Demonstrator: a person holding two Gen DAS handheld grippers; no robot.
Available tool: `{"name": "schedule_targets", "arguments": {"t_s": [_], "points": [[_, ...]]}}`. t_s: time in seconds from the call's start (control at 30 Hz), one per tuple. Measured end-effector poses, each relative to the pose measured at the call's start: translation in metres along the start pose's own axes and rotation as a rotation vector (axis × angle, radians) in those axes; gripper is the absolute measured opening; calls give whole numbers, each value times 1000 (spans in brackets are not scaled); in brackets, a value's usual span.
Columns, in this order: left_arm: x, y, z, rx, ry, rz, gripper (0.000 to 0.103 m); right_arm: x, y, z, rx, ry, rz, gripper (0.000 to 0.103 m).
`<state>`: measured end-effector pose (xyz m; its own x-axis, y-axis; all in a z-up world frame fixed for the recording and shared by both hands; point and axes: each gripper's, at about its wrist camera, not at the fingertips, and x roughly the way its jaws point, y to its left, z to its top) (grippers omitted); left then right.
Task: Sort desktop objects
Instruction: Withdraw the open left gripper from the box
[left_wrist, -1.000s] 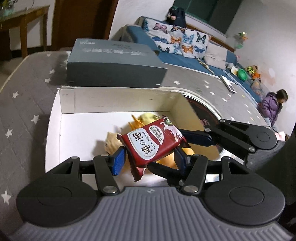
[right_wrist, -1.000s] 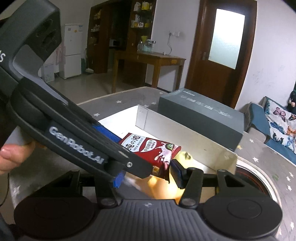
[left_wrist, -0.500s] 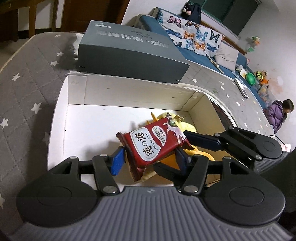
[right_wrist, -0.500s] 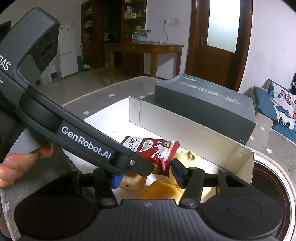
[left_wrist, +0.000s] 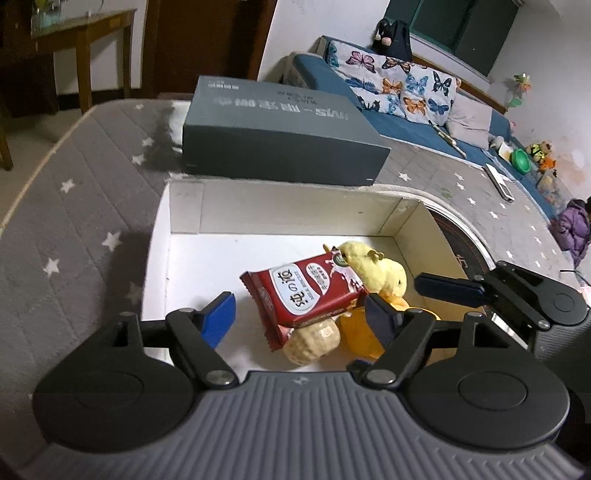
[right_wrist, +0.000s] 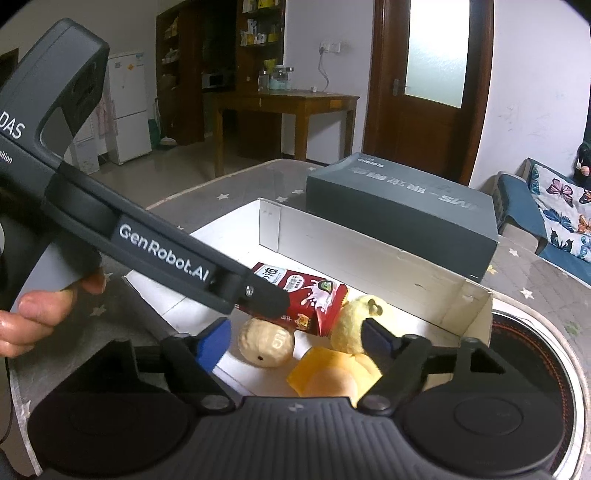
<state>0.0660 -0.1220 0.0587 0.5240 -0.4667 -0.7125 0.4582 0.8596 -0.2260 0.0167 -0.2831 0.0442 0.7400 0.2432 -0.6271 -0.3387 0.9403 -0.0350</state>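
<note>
Your left gripper (left_wrist: 301, 314) gapes wide around the biscuit packet (left_wrist: 304, 291), gripping nothing; your right gripper (right_wrist: 295, 338) hangs open over the white box (left_wrist: 295, 210), whose left half lies bare.

The red biscuit packet (left_wrist: 306, 291) is glossy foil-like wrap; the yellow plush toy (left_wrist: 376, 271) looks fuzzy. The white box (left_wrist: 295, 206) is matt cardboard on a quilted grey cloth table cover (left_wrist: 74, 206).
</note>
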Motion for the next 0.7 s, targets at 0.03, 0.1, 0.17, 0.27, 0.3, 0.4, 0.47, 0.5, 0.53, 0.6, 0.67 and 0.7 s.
{"name": "schedule_targets", "arguments": {"t_s": [0.03,0.1,0.17,0.27,0.3,0.4,0.47,0.5,0.53,0.6,0.67,0.7], "points": [[-1,-1,0,5,-2,8,77,-2,0,0,1,-1,-2,82],[-2,-2,0,15,-5,26,78,-4,-1,0,7,-1,-7,87],[-3,-2,1,24,-9,43,79,-6,-3,0,13,-1,-15,88],[-2,-4,-1,40,-9,71,79,-8,-7,0,29,3,-18,93],[-2,-4,-2,45,-7,78,79,-9,-8,0,35,5,-18,94],[-2,-5,-6,52,-5,90,79,-10,-11,0,53,9,-22,95],[-3,-7,-8,56,-5,112,79,-11,-13,-2,80,20,-28,96],[-4,-8,-10,60,-10,121,79,-12,-14,-3,98,25,-32,96],[-5,-9,-12,63,-17,129,81,-13,-15,-4,114,27,-32,96],[-8,-12,-16,68,-29,152,87,-16,-17,-6,144,27,-27,97],[-12,-15,-20,74,-46,175,90,-20,-18,-9,169,30,-34,98],[-14,-17,-23,81,-54,185,90,-22,-17,-11,178,31,-42,99]]}}
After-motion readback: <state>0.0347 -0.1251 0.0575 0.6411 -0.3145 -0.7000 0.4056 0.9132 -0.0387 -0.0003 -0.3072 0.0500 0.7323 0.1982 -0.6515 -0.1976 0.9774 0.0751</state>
